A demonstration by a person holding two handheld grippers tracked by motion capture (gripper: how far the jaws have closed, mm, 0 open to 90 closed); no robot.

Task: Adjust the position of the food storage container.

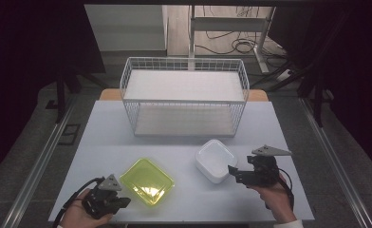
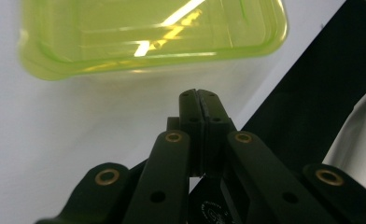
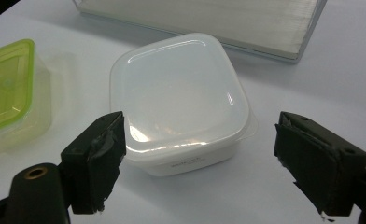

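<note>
On the pale table (image 1: 108, 137), a white wire rack (image 1: 184, 95) with two shelves stands at 12 o'clock, its lower shelf level with the tabletop. A green-lidded box (image 1: 147, 181) sits at about 7 o'clock from the table's middle, turned cornerwise; a white box (image 1: 216, 160) with its lid on sits at about 5 o'clock, also cornerwise. The two boxes are near each other but apart.

The left gripper (image 1: 109, 199) is held in the person's left hand (image 1: 77, 213) at the near-left edge, just beside the green box's near-left corner. In the left gripper view its jaws are pressed together with nothing between them, the tips (image 2: 200, 100) just short of the green box (image 2: 148, 35); whether they touch its wall is hard to tell from this angle.

The right gripper (image 1: 250, 173) is held in the right hand (image 1: 276, 194) at 3 o'clock of the white box, pointing towards it. In the right gripper view its jaws are spread wide, one on each side of the white box's (image 3: 181, 100) near corner, and neither pad (image 3: 102, 154) seems to touch it. The green box (image 3: 6, 84) lies at 9 o'clock there and the rack's lower shelf (image 3: 209, 21) at 12.
</note>
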